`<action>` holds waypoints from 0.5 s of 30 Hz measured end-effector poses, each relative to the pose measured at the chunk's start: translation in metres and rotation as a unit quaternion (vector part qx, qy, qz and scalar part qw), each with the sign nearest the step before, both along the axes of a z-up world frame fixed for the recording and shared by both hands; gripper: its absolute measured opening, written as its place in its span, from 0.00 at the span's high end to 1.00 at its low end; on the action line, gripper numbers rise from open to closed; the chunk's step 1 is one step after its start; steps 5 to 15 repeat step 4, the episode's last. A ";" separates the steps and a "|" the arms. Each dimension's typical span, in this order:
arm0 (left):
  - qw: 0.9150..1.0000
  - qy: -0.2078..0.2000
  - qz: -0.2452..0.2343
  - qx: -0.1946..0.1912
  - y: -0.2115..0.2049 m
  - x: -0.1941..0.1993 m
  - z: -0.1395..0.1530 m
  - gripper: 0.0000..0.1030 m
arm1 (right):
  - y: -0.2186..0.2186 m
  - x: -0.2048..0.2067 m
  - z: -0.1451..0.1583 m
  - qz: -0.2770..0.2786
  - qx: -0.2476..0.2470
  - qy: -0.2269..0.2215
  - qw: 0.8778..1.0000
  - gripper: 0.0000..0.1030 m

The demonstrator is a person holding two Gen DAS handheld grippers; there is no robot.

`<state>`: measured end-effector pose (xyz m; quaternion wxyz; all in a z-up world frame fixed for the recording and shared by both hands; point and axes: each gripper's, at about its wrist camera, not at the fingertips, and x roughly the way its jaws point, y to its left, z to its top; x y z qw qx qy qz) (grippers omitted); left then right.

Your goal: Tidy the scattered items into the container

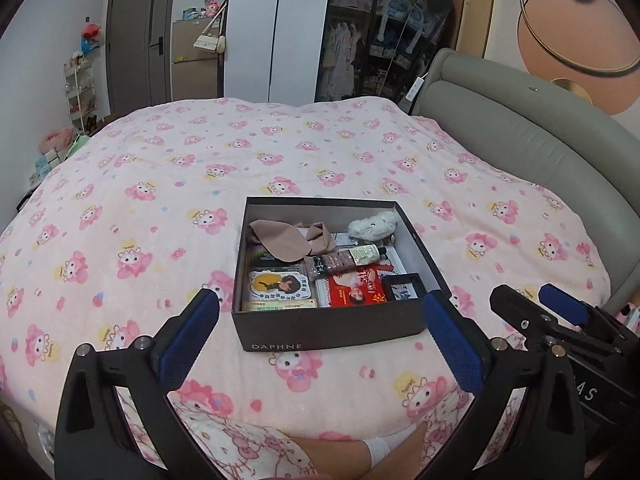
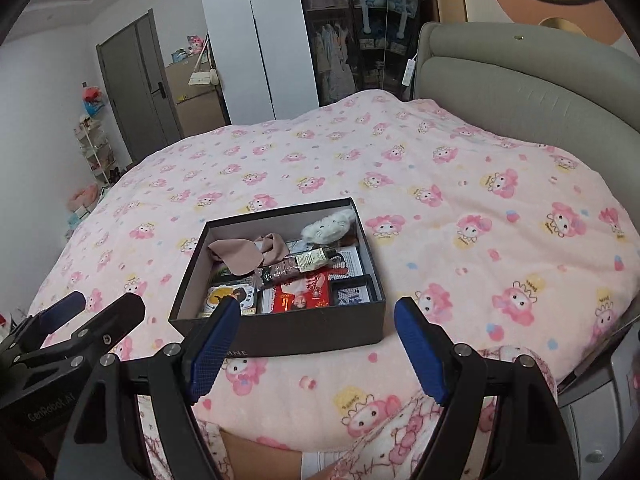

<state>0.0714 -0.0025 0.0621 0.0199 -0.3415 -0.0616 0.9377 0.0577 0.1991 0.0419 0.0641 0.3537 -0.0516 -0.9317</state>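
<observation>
bedroom, pink cartoon blanket (image 1: 160, 168) on the bed, nothing loose left on it. one black box (image 1: 328, 328) sits mid-bed holding one beige cloth (image 1: 288, 240), one white plush (image 1: 372, 222), one tube, a few cards. left tool (image 1: 320, 340) and right tool (image 2: 316, 344) both spread wide, empty. tidying looks done; next just check for strays.
</observation>
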 end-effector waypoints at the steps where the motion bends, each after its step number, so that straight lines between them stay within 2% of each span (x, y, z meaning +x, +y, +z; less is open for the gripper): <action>1: 1.000 0.000 -0.001 -0.002 0.001 0.000 0.000 0.00 | 0.001 0.001 -0.001 0.000 0.001 0.000 1.000 0.25; 15: 1.000 0.001 -0.004 -0.002 0.004 0.001 0.001 0.00 | 0.003 0.002 -0.002 -0.001 0.003 -0.003 1.000 0.25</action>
